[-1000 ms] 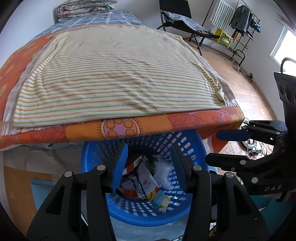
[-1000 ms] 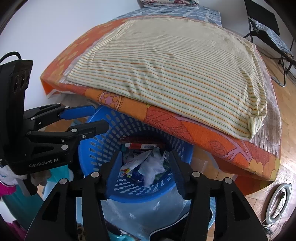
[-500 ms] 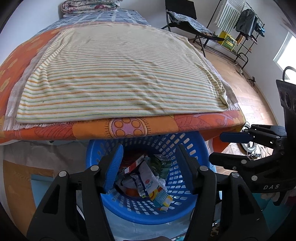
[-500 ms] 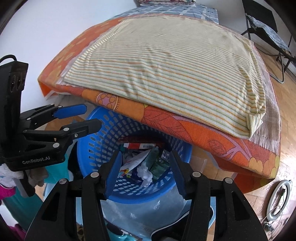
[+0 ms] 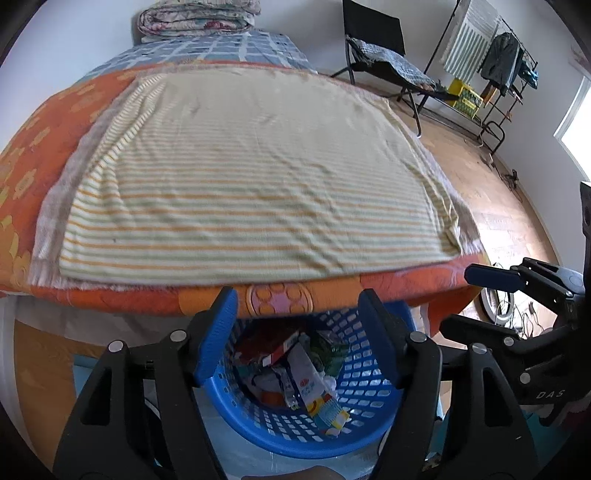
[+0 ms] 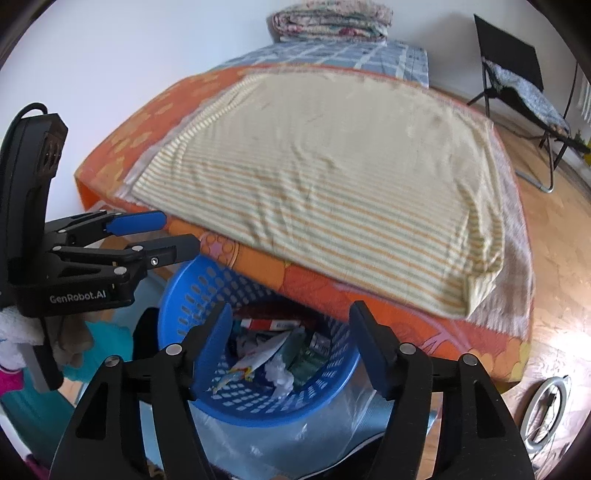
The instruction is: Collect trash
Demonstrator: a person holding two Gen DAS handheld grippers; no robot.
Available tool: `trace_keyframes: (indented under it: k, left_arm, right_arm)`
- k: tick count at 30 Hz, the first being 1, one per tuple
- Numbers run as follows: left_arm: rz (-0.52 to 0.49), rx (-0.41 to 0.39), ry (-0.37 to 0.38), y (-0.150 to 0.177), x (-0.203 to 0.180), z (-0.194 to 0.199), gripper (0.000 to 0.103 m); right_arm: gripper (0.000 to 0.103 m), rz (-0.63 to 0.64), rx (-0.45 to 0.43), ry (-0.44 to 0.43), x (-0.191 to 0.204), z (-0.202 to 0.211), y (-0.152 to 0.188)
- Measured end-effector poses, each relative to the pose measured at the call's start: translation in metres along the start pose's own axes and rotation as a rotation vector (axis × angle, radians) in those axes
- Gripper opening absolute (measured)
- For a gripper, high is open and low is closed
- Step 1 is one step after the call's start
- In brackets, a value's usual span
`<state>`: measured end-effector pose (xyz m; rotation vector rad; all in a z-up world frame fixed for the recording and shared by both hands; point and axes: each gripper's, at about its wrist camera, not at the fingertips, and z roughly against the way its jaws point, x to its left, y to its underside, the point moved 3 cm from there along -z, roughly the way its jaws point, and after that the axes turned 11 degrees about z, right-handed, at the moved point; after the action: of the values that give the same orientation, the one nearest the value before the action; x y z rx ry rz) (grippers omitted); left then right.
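A blue perforated basket [image 5: 373,402] stands on the floor at the foot of the bed, holding several wrappers and crumpled papers [image 5: 306,384]. It also shows in the right wrist view [image 6: 207,291] with its trash [image 6: 273,354]. My left gripper [image 5: 297,332] is open and empty above the basket; it shows from the side in the right wrist view [image 6: 173,236]. My right gripper [image 6: 291,341] is open and empty above the basket too; it shows in the left wrist view [image 5: 458,299].
A bed with a striped cream sheet [image 5: 251,184] over an orange cover [image 5: 37,122] fills the view behind the basket. Folded quilts [image 5: 195,16] lie at its far end. A black chair [image 5: 384,55] and clothes rack [image 5: 491,66] stand on the wooden floor at right.
Both grippers have risen and tilted up, so the bed fills more of each view and the basket sits lower. Both stay open and empty.
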<state>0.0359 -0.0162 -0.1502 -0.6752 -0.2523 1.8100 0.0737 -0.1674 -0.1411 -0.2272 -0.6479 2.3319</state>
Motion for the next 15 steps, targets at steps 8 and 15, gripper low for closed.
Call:
trace_keyframes:
  k: [8, 15]
  left_arm:
    - [-0.018, -0.056, -0.019, -0.025, -0.006, 0.022, 0.07]
    - [-0.028, -0.138, -0.011, -0.051, -0.014, 0.047, 0.078]
  right_arm:
    - [0.066, -0.005, -0.063, 0.048, -0.011, 0.018, -0.017]
    - [0.066, -0.003, -0.132, 0.092, -0.018, 0.037, -0.037]
